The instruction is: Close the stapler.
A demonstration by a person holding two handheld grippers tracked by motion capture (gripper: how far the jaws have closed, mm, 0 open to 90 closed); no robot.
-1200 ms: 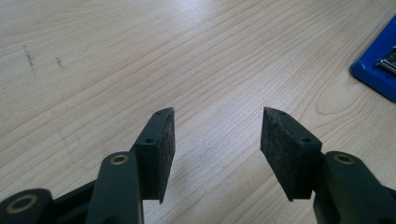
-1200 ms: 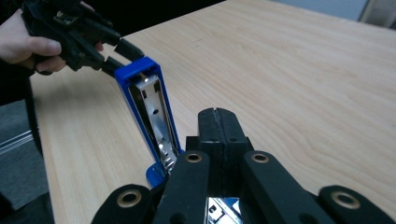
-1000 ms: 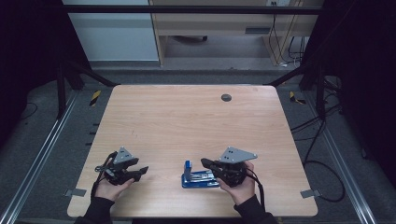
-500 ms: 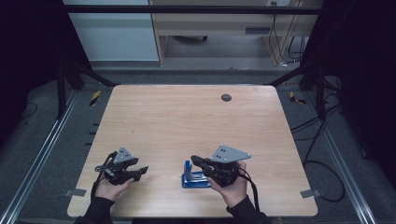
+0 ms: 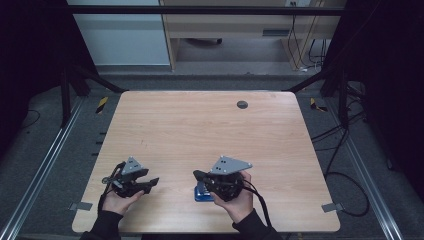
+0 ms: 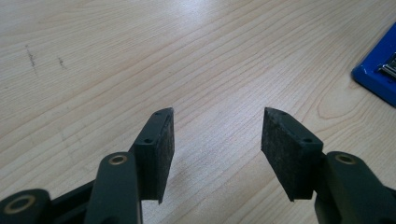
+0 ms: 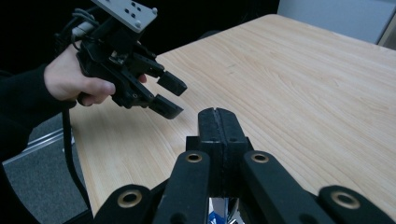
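Along the near edge of the rectangular light wood table, as seen from the high view, both tools are held low: the left gripper near the left corner, the right gripper right of it, well apart. Wide bare room is left across the middle and far half, where a small dark round disc is set near the far edge. The flat blue rectangular object lies on the table under the right gripper and is largely covered by it and the right hand.

From the left gripper view, the jaws are seen standing wide apart over bare wood, nothing between the pads. The blue object is cut off at the right border.

From the right gripper view, the right gripper is seen with jaws pressed fully together and empty. The left gripper, jaws parted, is held by the left hand above the table's corner. A blue scrap at the bottom border cannot be made out.
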